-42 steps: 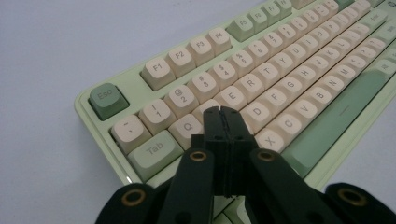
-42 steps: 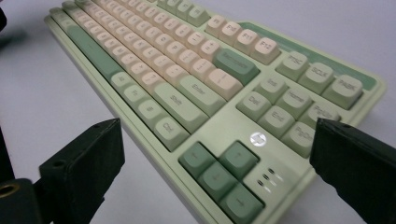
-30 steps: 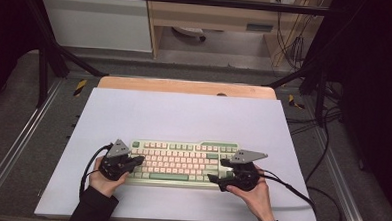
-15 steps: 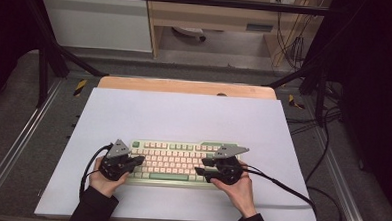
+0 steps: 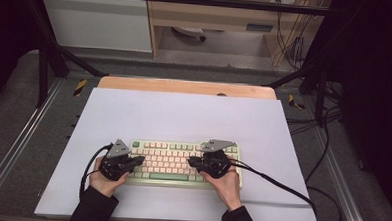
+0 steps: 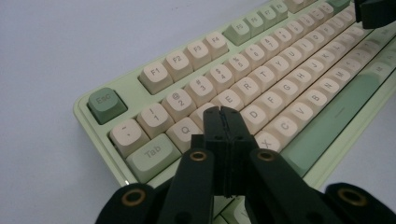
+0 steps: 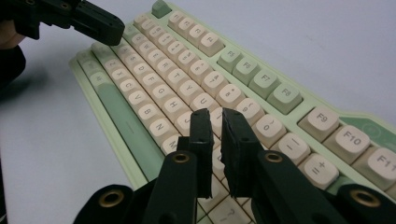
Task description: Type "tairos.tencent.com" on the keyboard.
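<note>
Black grippers (image 5: 131, 163), brass rivets, dark sleeves (image 5: 92, 208)

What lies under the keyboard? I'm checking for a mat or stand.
The keyboard lies flat on the white board. No mat shows around its edges; directly beneath is covered.

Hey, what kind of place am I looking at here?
Probably a lab recording bench: a white mat covers a wooden table inside a black metal frame, loose cables hang behind, and a green keyboard is the sole work item.
</note>
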A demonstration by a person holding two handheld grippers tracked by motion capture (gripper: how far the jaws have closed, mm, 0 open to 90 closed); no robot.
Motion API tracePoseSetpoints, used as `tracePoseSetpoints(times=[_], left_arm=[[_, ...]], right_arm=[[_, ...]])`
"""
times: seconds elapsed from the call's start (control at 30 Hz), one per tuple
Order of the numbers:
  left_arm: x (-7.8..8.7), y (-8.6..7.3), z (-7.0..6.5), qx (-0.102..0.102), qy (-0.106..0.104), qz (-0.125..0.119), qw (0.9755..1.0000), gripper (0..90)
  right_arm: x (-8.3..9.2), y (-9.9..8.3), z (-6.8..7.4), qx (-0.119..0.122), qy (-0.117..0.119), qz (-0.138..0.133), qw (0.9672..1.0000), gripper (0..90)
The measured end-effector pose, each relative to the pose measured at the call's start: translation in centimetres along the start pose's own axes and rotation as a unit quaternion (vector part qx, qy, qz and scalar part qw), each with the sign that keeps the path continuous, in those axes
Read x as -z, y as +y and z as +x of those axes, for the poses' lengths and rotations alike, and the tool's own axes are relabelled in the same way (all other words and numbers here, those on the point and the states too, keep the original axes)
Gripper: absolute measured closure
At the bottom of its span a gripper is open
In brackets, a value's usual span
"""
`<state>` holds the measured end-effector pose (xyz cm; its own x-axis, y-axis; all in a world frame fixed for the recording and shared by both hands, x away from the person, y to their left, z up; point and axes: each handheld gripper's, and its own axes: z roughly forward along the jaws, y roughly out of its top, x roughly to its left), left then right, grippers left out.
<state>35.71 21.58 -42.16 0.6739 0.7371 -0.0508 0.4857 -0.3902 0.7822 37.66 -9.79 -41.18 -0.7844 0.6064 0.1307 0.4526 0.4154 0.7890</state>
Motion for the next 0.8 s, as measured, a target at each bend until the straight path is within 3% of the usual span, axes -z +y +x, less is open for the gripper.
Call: tracePoseSetpoints(times=[0.23,0.8], left_arm=[[0.1,0.0,0.1,0.0,0.0,-0.002,1.0,89.9],[0.1,0.0,0.0,-0.001,-0.001,-0.002,1.0,89.9]], right_arm=[[-1.3,0.5,0.0,-0.004,0.004,-0.002,1.0,90.0],[-3.7,0.7,-0.2,0.0,-0.01,0.017,0.9998,90.0]])
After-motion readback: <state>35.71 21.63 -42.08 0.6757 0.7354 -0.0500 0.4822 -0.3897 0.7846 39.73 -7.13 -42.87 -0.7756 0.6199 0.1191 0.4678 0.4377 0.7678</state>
